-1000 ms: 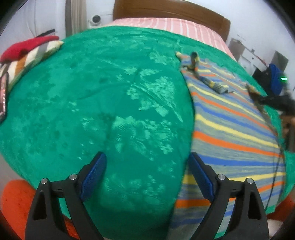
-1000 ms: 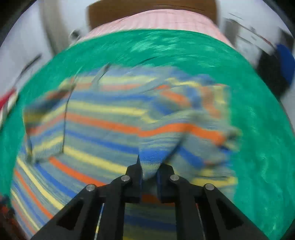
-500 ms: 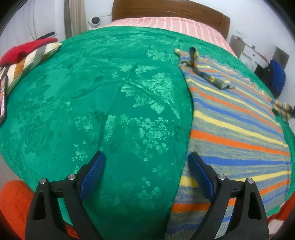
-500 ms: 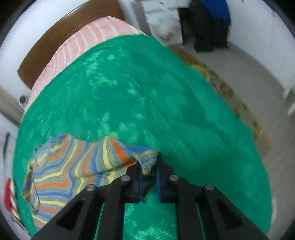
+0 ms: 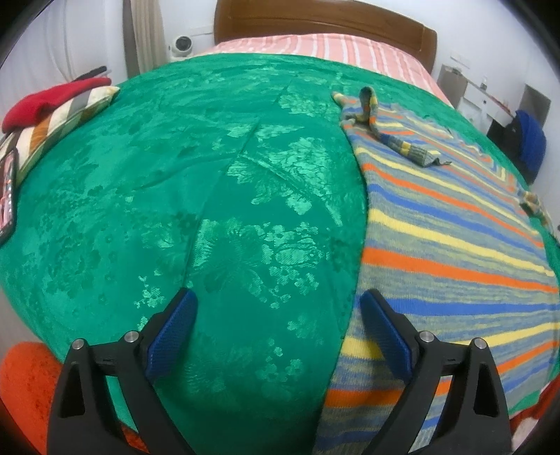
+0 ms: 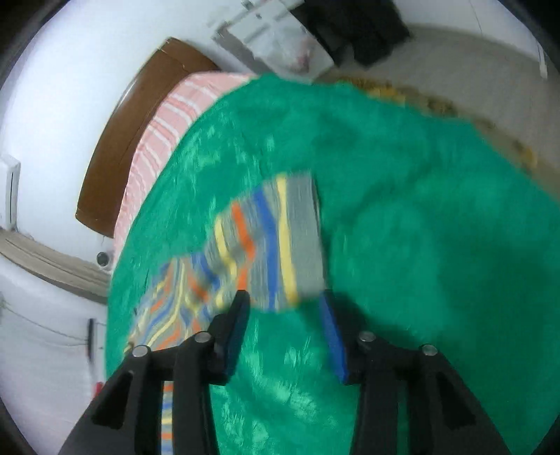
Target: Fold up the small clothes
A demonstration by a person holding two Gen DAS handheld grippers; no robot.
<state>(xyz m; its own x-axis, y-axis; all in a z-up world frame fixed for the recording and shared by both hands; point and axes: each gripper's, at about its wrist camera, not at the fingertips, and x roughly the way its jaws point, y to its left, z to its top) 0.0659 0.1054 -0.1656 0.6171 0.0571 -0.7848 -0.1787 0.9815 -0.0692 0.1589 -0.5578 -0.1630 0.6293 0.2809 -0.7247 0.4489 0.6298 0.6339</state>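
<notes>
Nowhere in either view can any writing, brand or label be read, and no container shows. Seen from the left wrist, the left gripper [image 5: 278, 308] has its jaws spread wide with nothing between them, hovering over the green bedspread [image 5: 210, 196]; its right blue pad [image 5: 383, 336] lies over the near edge of the striped sweater [image 5: 455, 238]. That sweater lies flat on the bedspread from 1 o'clock down to 5 o'clock, and one sleeve [image 5: 392, 129] is folded across its far end at 1 o'clock. At 10 o'clock a striped pillow [image 5: 59, 122] carries a red cloth [image 5: 52, 99], and a wooden headboard [image 5: 325, 22] stands at 12 o'clock behind a pink striped sheet [image 5: 315, 47].

From the right wrist, heavily blurred, the right gripper [image 6: 281, 304] also has its jaws parted and holds nothing. A striped sleeve [image 6: 276, 238] of the sweater lies on the bedspread [image 6: 420, 227] just beyond the fingertips, its end reaching between them; whether it touches either pad cannot be told
</notes>
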